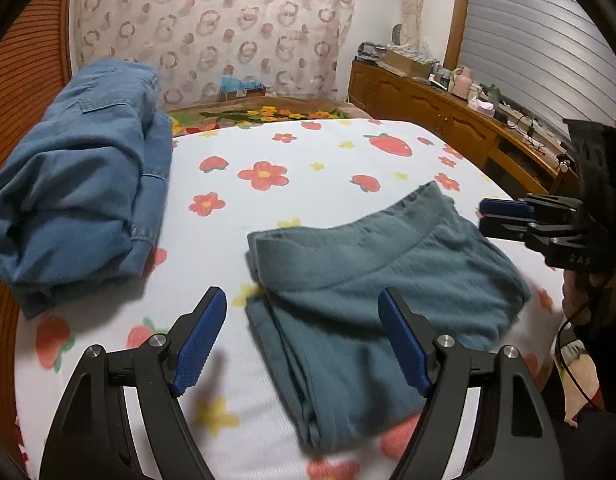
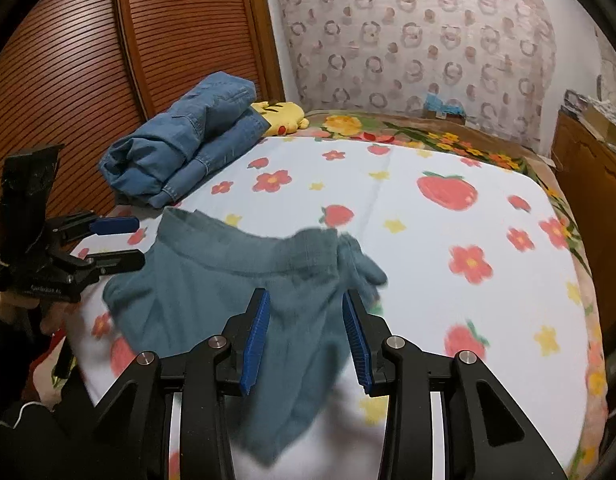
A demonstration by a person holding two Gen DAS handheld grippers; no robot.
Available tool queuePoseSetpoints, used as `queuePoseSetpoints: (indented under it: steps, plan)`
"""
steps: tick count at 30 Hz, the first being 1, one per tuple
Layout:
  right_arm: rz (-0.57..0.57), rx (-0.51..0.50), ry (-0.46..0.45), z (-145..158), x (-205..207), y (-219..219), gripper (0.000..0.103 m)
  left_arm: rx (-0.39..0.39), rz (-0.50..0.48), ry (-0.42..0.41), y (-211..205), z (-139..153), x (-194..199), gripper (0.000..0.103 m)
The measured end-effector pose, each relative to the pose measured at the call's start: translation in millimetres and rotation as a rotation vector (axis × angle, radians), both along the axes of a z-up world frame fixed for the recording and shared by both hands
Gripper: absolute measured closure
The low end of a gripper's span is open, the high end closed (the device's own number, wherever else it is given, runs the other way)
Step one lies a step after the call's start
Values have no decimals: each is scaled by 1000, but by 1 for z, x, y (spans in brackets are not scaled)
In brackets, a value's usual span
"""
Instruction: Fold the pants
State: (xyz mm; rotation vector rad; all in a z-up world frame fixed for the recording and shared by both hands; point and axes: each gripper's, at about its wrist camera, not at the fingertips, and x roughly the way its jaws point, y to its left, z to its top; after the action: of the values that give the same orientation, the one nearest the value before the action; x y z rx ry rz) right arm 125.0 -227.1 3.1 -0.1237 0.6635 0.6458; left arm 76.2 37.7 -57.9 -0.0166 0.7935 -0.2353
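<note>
Teal-grey pants [image 1: 371, 280] lie folded on the flowered bedsheet [image 1: 300, 160], waistband toward the far side. My left gripper [image 1: 304, 312] hovers open over their near left part, holding nothing. My right gripper [image 2: 306, 312] is open above the pants [image 2: 228, 292], its blue pads apart, nothing between them. The right gripper also shows at the right edge of the left wrist view [image 1: 503, 216], and the left gripper shows at the left in the right wrist view [image 2: 120, 240], both beside the pants.
A pile of folded blue denim [image 1: 80, 196] sits at the far left of the bed [image 2: 188, 140], with a yellow plush [image 2: 284, 114] behind it. A wooden slatted wardrobe [image 2: 76, 60] stands left; a cluttered wooden cabinet [image 1: 435, 104] stands right.
</note>
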Motion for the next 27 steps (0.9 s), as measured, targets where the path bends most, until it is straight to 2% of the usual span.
queuePoseSetpoints:
  steps: [3,5,8,9,11,12,15,24,26,27]
  plan:
    - [5,-15,15,-6,16,11,64,0,3,18,1,-5,13,35]
    - [2,-26,17,-8,24,16,64,-6,-1,29,3,-8,23,50]
    - [-14,-31,32,-10,35,18,64,-12,0,53,5,-12,35,65]
    - [-14,-24,39,-9,39,18,68,-12,-2,52,6,-12,37,67]
    - [8,-7,35,-7,40,18,88,-20,-8,41,6,-11,39,77]
    - [7,-2,18,-4,39,17,93,-24,0,31,7,-9,40,79]
    - [-46,13,-34,2,37,13,94,-36,22,15,10,-6,44,83]
    - [-88,-45,10,-11,44,23,94,-31,56,-8,14,-1,48,83]
    - [-88,-46,9,-10,45,26,94,-16,67,-35,15,3,47,94]
    - [-90,-50,6,-9,46,27,94,-10,68,-37,15,5,48,95]
